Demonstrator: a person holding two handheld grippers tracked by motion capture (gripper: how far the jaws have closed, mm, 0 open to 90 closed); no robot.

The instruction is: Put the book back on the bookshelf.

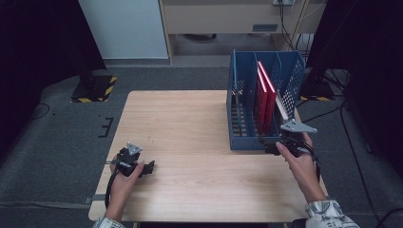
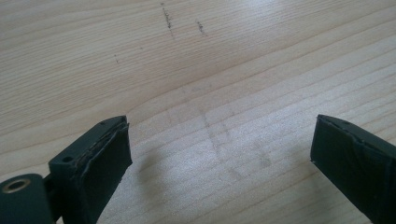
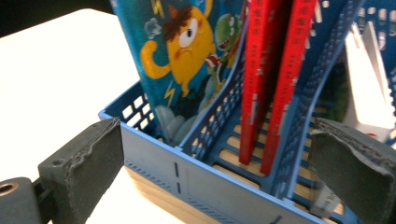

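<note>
A blue slotted file rack (image 1: 247, 141) stands at the table's back right. Two red books (image 1: 264, 95) stand upright in its middle slot, and a white book (image 1: 283, 110) leans in the right slot. In the right gripper view, a picture book with a yellow cartoon monster (image 3: 187, 56) fills the left slot beside the red books (image 3: 275, 70). My right gripper (image 3: 217, 130) is open just in front of the rack's front wall (image 3: 205, 182), holding nothing. My left gripper (image 1: 150, 166) rests low at the table's front left. Its jaws (image 2: 219, 126) are open over bare wood.
The light wooden table (image 1: 190, 118) has bare room between the left hand and the rack. A stand base with yellow-black stripes (image 1: 97, 88) sits on the grey floor at the back left. Cables (image 1: 332, 111) run on the floor at the right.
</note>
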